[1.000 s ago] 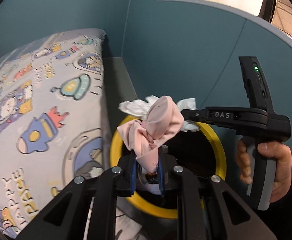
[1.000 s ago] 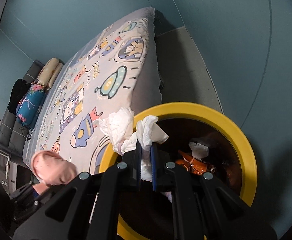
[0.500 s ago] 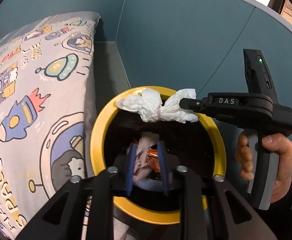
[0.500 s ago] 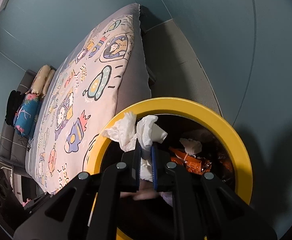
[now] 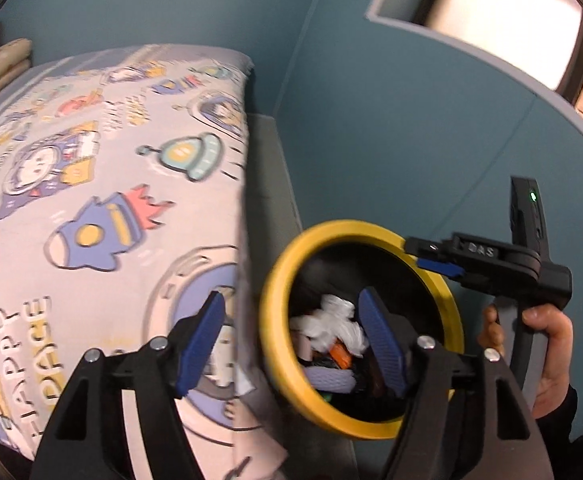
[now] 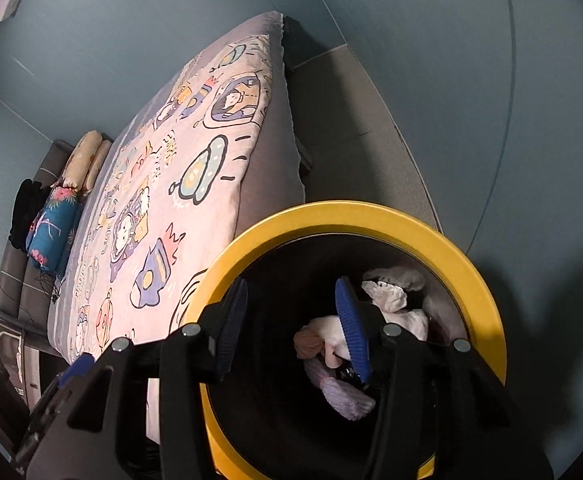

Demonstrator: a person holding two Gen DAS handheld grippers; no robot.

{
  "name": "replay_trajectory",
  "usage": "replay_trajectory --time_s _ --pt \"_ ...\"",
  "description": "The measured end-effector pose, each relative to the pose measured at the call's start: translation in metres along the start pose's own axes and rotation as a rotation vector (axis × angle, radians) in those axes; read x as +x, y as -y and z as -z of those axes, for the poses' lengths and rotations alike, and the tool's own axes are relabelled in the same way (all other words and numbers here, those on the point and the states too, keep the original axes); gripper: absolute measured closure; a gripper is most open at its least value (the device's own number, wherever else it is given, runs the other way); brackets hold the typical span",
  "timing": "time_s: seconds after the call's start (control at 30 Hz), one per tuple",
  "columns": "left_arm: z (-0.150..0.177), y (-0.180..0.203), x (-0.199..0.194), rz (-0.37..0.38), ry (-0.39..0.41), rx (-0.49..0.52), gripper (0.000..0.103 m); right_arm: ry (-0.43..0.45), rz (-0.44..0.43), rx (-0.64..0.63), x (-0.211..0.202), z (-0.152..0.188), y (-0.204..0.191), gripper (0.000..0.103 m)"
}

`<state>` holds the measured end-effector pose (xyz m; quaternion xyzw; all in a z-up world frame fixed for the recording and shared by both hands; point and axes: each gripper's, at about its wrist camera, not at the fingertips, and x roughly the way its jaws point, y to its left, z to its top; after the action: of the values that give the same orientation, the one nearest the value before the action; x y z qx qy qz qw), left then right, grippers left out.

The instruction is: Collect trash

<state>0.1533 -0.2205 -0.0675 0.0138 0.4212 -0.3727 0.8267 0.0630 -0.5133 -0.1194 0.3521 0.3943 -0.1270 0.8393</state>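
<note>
A bin with a yellow rim [image 5: 269, 292] [image 6: 371, 216] stands on the floor beside the bed. In it lie a crumpled white tissue [image 5: 331, 324] [image 6: 387, 298], a pink cloth [image 6: 311, 342], an orange wrapper [image 5: 339, 354] and a lavender item [image 6: 347, 400]. My left gripper [image 5: 291, 344] straddles the bin's left rim, its jaws opening, nothing held between them. My right gripper [image 6: 291, 328] hangs over the bin's mouth, jaws opening and empty. In the left wrist view the right gripper [image 5: 431, 258] reaches over the far rim, held by a hand [image 5: 547, 344].
The bed [image 5: 91, 200] [image 6: 195, 160] with a cartoon space sheet runs along the bin's left side. Teal walls [image 5: 371, 120] close in behind and right. A strip of grey floor [image 6: 351, 120] lies between bed and wall. Pillows [image 6: 87, 160] sit at the bed's far end.
The left gripper let the pink cloth fall and the right one dropped the white tissue, both into the bin. Both jaws have spread apart. The left gripper shifted toward the bed.
</note>
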Motion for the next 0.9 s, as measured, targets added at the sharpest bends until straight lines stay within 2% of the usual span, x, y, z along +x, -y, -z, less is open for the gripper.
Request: replay_trajectory --time_s 0.07,0.17,0.3,0.43,0.53,0.63,0.73,0.8,0.9 --pt "0.0 -0.016 -0.012 -0.019 0.028 -0.035 0.026 0.006 0.009 -0.027 0.001 0.001 -0.01 0.058" --pt "0.003 -0.036 -0.028 -0.045 0.061 -0.072 0.022 0.002 -0.001 -0.076 0.006 0.003 -0.032 0.05" --pt "0.011 -0.064 -0.056 -0.118 0.143 -0.115 0.012 -0.001 -0.017 -0.171 0.015 0.008 -0.072 0.031" --pt "0.02 -0.089 -0.086 -0.182 0.225 -0.165 0.008 -0.013 -0.05 -0.285 0.027 0.019 -0.126 0.014" --pt "0.029 -0.102 -0.11 -0.255 0.31 -0.19 0.008 0.005 -0.08 -0.377 0.028 0.033 -0.167 0.008" --pt "0.035 -0.109 -0.133 -0.333 0.378 -0.198 0.008 0.046 -0.096 -0.441 0.021 0.044 -0.2 0.008" --pt "0.042 -0.111 -0.155 -0.4 0.452 -0.196 0.008 0.145 -0.072 -0.515 0.007 0.059 -0.229 0.008" --pt "0.047 -0.108 -0.169 -0.443 0.498 -0.185 0.008 0.205 -0.05 -0.549 -0.002 0.066 -0.239 0.008" --pt "0.055 -0.103 -0.188 -0.5 0.555 -0.174 0.008 0.291 -0.092 -0.535 -0.021 0.078 -0.245 0.008"
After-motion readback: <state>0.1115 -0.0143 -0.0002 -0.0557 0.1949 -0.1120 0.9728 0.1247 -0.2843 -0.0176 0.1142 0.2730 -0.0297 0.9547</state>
